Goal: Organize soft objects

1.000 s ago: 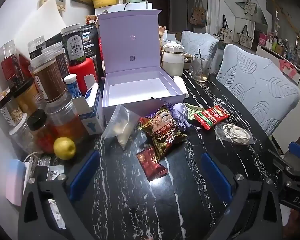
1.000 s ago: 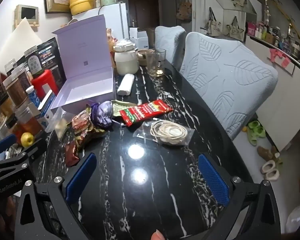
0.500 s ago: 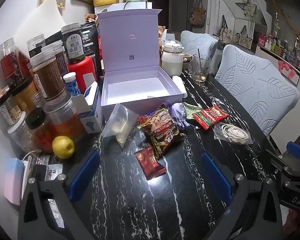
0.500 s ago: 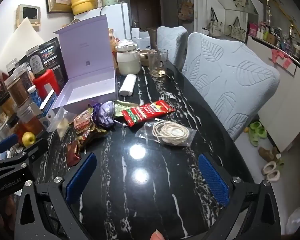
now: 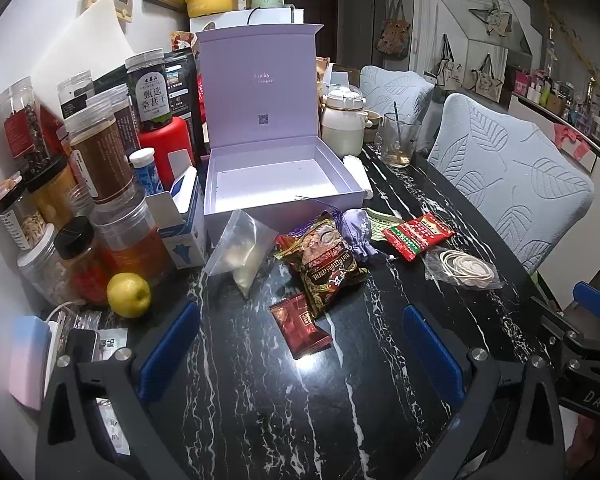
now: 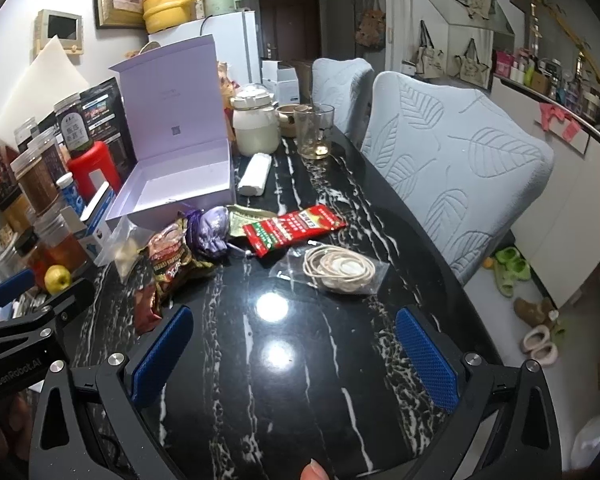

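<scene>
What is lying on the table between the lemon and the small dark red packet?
In the left wrist view, a clear zip bag with pale contents lies between the lemon and the small dark red packet, slightly farther back; otherwise only bare black marble table.

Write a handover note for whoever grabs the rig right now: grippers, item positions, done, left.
Left gripper: open, empty, above the table.
Right gripper: open, empty, also above bare table.
Purple box: lid up, nothing inside.
In front of it, all on the table: clear bag, brown snack pack, small red packet, purple pouch, red sachet, bag of rubber bands.
Done: nothing packed.
Left: presumably every soft item goes into the box.
</scene>
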{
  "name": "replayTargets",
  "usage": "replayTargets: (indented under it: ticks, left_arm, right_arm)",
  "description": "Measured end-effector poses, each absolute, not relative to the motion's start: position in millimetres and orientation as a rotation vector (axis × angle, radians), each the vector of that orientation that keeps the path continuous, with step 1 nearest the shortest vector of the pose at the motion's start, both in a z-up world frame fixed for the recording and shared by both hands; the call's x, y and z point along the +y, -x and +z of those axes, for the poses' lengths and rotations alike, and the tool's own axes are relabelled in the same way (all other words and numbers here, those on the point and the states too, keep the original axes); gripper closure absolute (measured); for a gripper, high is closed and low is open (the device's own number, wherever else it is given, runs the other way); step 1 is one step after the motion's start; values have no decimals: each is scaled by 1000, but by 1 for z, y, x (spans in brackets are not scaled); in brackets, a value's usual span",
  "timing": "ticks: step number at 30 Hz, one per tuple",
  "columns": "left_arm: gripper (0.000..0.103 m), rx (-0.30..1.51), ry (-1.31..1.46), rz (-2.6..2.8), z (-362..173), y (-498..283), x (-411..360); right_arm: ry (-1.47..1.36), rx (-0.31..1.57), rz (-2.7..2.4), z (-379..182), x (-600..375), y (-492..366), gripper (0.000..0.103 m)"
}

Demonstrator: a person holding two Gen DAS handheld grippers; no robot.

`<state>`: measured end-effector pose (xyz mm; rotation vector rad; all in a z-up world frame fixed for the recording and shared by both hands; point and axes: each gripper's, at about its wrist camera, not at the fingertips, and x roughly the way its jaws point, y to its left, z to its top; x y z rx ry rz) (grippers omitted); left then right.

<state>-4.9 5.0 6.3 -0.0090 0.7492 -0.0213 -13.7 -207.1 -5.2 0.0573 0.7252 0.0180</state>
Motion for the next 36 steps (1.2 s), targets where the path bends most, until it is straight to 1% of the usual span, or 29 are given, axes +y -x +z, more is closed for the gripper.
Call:
replayTargets:
  ticks: [36]
  left_arm:
    - [0, 746, 20, -21, 9, 15, 6]
  right_arm:
    - [-55, 712, 33, -1, -206, 22, 0]
